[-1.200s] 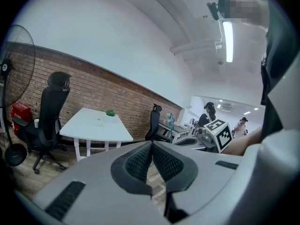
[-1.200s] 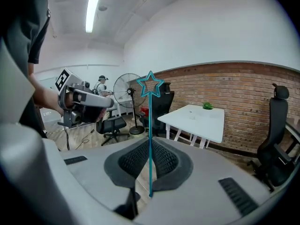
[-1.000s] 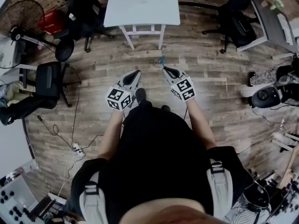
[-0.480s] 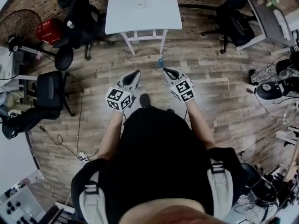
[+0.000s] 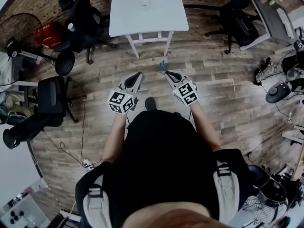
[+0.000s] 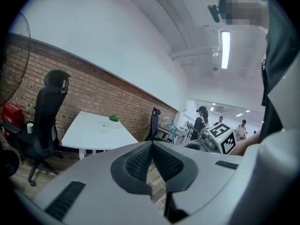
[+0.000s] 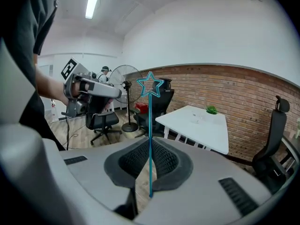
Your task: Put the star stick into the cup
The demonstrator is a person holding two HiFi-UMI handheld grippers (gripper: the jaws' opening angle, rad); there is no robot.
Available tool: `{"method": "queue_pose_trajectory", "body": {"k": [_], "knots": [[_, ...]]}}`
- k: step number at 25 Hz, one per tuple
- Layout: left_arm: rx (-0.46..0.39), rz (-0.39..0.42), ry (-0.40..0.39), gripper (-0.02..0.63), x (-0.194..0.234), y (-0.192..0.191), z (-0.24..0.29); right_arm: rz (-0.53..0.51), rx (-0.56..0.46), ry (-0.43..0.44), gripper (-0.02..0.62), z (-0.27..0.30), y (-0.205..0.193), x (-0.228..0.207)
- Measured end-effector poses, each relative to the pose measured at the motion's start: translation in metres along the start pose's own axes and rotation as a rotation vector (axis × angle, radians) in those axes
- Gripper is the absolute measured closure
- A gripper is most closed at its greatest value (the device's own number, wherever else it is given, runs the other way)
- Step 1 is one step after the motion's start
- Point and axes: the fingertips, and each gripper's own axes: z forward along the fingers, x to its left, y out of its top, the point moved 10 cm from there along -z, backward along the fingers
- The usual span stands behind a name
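Your star stick (image 7: 150,116) is a thin, straight rod of clear blue, topped with an open five-point star drawn in outline only. It stands upright in your right claw (image 7: 150,149), whose padded jaws are closed tight on the lower part of the rod, so that a short tail shows below the pads and the star rises well above them. Your left claw (image 6: 151,146) is closed too, pad against pad, with nothing between them. The right gripper view gives you the stick's whole length and shape. The head view shows only a small blue speck at the tip of that claw, held out over the wooden floor (image 5: 213,89), well short of the white tabletop (image 5: 142,13). From above, both claws sit side by side in front of your body, near each other but apart. The gripper views add what stands on the tabletop: a small green plant (image 6: 113,118) and, just beside it, a little clear object (image 6: 104,126), too small to name. The right gripper view also takes in your left gripper's marker cube and a standing fan (image 7: 125,86) behind it.
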Motion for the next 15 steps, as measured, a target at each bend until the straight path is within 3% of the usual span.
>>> {"method": "queue_pose_trajectory", "body": {"k": [15], "knots": [[-0.013, -0.023, 0.017, 0.581, 0.045, 0.009, 0.001, -0.014, 0.048, -0.014, 0.581, 0.037, 0.015, -0.017]]}}
